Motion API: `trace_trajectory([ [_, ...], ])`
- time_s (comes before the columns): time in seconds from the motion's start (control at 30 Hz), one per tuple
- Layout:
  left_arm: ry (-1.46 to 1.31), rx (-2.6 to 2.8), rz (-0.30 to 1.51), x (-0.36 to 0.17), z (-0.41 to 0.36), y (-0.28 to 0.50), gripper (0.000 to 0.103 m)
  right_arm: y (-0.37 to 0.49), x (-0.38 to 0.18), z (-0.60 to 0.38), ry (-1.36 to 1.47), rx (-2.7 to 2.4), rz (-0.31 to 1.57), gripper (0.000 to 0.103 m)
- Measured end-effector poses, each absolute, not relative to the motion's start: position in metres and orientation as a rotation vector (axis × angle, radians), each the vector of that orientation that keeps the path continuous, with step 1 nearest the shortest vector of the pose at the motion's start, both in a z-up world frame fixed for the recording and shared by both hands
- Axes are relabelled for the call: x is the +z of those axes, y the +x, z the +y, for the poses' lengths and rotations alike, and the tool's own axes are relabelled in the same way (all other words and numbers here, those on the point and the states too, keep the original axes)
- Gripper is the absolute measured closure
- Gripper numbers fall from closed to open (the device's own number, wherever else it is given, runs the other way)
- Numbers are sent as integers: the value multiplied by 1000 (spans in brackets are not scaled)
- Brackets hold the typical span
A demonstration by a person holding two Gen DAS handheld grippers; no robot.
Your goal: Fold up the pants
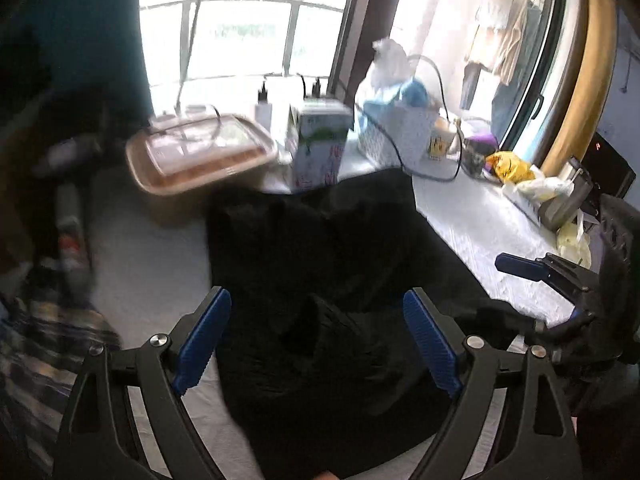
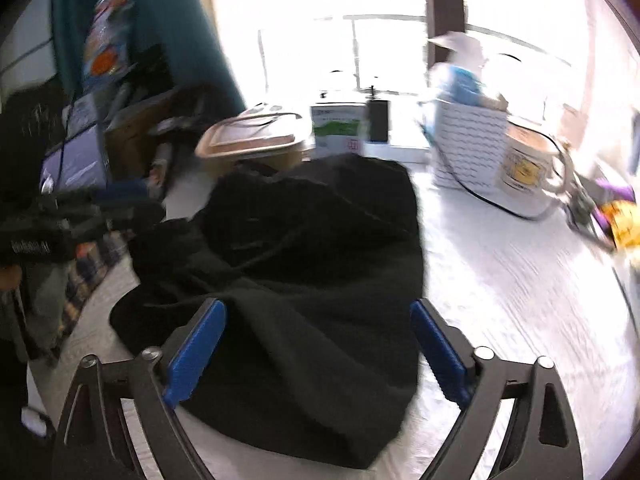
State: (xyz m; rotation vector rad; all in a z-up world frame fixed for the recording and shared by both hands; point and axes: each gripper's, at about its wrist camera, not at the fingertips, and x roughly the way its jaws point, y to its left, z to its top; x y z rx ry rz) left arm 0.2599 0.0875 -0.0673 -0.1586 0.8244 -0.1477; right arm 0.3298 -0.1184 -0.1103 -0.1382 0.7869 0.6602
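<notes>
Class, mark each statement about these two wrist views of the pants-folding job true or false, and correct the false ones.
1. Both tools are open. True: the left tool and the right tool each have their fingers spread wide.
2. The pants are black. True.
3. The pants lie flat and neatly folded. False: they sit in a rumpled heap on the white table.
4. A lidded food container sits behind the pants. True.
5. The right tool is clamped on the pants. False: its fingers are apart, gripping nothing.
</notes>
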Motion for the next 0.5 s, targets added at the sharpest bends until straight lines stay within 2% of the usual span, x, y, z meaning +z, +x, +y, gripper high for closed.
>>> trace_trajectory([
  [0.07, -140, -161, 859, -78, 82, 262, 49, 332, -115, -125, -116, 663, 796, 45],
  [0.1, -125, -157, 880, -84, 79, 261, 54, 332, -119, -125, -110, 678, 808, 53],
  [0.17, -116, -142, 882, -89, 79, 253, 68, 329, -127, -122, -119, 716, 833, 61],
  [0.27, -138, -128, 889, -93, 85, 239, 77, 318, -138, -112, -184, 773, 871, 62],
  [0.5, -124, -91, 923, -104, 89, 204, 78, 300, -150, -110, -254, 802, 904, 61],
])
